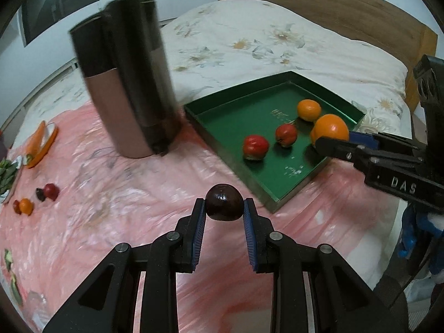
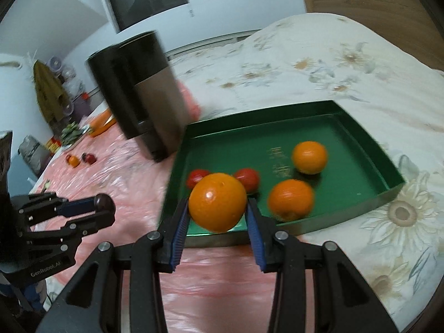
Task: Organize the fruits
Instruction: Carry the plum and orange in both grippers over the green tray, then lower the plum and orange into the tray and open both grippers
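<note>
Your left gripper (image 1: 224,208) clamps a dark purple round fruit (image 1: 224,206) above the pink plastic sheet (image 1: 125,194); your right gripper (image 2: 217,208) clamps a large orange (image 2: 217,202) over the green tray's (image 2: 369,152) near edge.

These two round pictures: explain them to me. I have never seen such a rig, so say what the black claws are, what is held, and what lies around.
A person holds a two-finger tool in each hand, and each tool carries a fisheye camera looking along its fingers. The left view shows the left tool gripping a dark plum. The right view shows the right tool gripping an orange at the near edge of a green tray. The tray holds two oranges and two red fruits. It lies on a bed, partly on a pink sheet, beside a tall dark appliance. More fruit and a carrot lie farther off.
</note>
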### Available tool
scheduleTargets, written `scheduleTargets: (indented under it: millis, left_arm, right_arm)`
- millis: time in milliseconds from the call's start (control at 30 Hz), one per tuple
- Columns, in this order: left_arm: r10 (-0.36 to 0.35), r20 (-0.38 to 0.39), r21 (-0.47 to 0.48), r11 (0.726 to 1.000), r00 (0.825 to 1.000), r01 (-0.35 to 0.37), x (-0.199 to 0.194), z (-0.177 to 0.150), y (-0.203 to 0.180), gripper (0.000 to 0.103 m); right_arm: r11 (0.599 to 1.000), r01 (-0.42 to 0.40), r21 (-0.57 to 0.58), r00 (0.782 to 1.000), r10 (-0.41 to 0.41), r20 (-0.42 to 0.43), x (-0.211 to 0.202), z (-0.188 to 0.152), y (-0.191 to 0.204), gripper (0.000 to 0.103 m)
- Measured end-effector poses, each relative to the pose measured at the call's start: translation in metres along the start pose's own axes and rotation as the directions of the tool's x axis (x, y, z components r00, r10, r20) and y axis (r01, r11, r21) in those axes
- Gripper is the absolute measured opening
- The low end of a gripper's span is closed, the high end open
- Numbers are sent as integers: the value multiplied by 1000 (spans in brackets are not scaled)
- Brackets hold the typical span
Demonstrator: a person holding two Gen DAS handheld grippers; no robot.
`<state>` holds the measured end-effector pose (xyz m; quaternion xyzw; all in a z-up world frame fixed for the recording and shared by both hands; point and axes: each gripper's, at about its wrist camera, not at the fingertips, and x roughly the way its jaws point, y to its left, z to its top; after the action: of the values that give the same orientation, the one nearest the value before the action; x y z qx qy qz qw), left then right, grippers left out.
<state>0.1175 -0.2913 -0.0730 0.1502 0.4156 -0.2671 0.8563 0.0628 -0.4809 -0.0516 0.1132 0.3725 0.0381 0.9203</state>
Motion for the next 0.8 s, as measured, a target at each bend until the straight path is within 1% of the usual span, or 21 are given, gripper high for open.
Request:
scheduleTargets:
  millis: [67, 167, 267, 367, 467, 567, 700, 800]
  left_arm:
    - [-9, 5, 9, 1000, 1000, 9, 7, 7, -5, 23]
    - [-31, 15, -2, 1000, 999, 31, 15, 19, -8, 23]
    - [-46, 20, 3, 999, 999, 46, 25, 33, -14, 23]
    - [-51, 41, 16, 999, 998, 51, 32, 47, -21, 23]
    - [-60, 45, 7, 998, 997, 60, 42, 55, -22, 23]
    - [-46, 42, 6, 999, 998, 46, 53, 63, -22, 23]
    - [-29, 47, -23, 999, 998, 30, 67, 71, -18, 23]
    - [6, 47, -27, 1000, 999, -5, 79, 76, -20, 23]
  right_arm:
    - [999, 31, 16, 999, -31, 10, -1, 2, -14, 47]
    - [996, 81, 30, 996, -82, 26, -4, 7, -36, 47]
    - [990, 131, 56, 990, -133, 34, -6, 12, -60, 47]
    - [984, 164, 67, 985, -167, 43, -5, 17, -77, 47]
    - [981, 178, 75, 983, -181, 39, 1, 20, -88, 47]
    - [980, 186, 71, 982, -189, 29, 9, 23, -95, 47]
    - [979, 201, 44, 979, -202, 23, 19, 25, -97, 47]
    - [976, 217, 28, 976, -218, 13, 26, 27, -100, 48]
